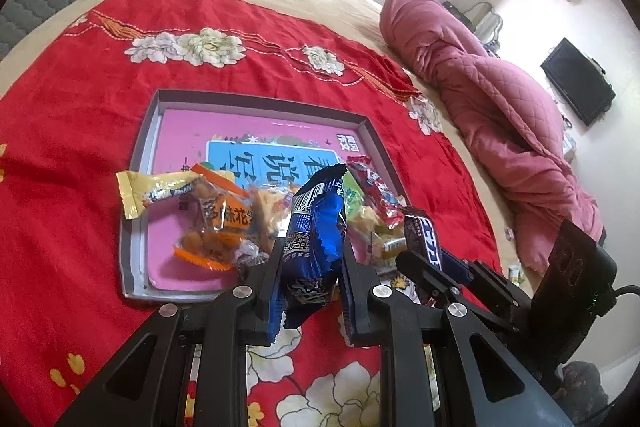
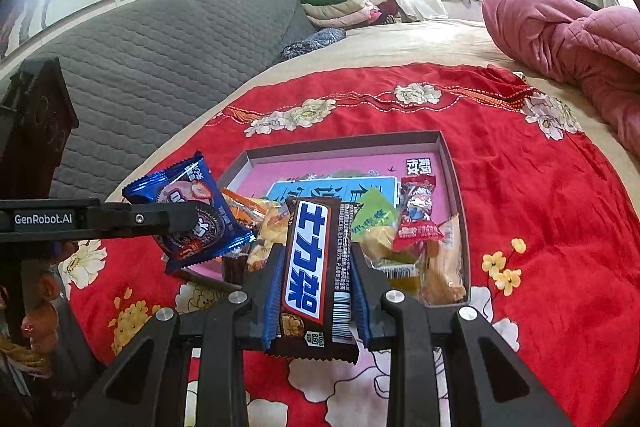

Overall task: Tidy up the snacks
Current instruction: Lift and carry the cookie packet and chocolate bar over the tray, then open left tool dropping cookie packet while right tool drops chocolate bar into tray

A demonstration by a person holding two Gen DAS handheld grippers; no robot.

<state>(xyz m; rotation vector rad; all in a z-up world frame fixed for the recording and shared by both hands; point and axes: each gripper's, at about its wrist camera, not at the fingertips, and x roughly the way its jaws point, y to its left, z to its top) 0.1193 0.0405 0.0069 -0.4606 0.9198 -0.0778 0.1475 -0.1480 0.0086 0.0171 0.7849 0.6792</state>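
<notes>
Blue pack: shiny crinkly foil with zigzag ends. My left gripper had it pinched between both fingers, near the low end of the blue cookie pack. It hung just over the near edge of the box.
Brown bar: long, stiff and smooth, with big white letters on blue. My right gripper was closed tight on the chocolate bar, gripping it by its long sides. It also sat at the near edge of the box.
Box: a flat cardboard box with low grey walls and a pink bottom. It lay on the red cloth.
Pile: lots of small snacks were already heaped in the near half of the box. Crackly clear bags, orange, yellow, green and red.
Cloth: soft and fuzzy, with white flowers, spread over a squishy bed.
Worry one: I thought the foil was slippery, so the blue pack could slide out early and land on the cloth.
Worry two: my two grippers were very near each other. I judged they could bump, or one snack could knock the other.
Worry three: the pile was tall on the near side. A dropped bar could roll off it and over the low wall.
Worry four: the yellow pack stuck out over the left wall, so a nudge could tip it out.
Worry five: the bed was soft, so pushing down could tilt the box.
</notes>
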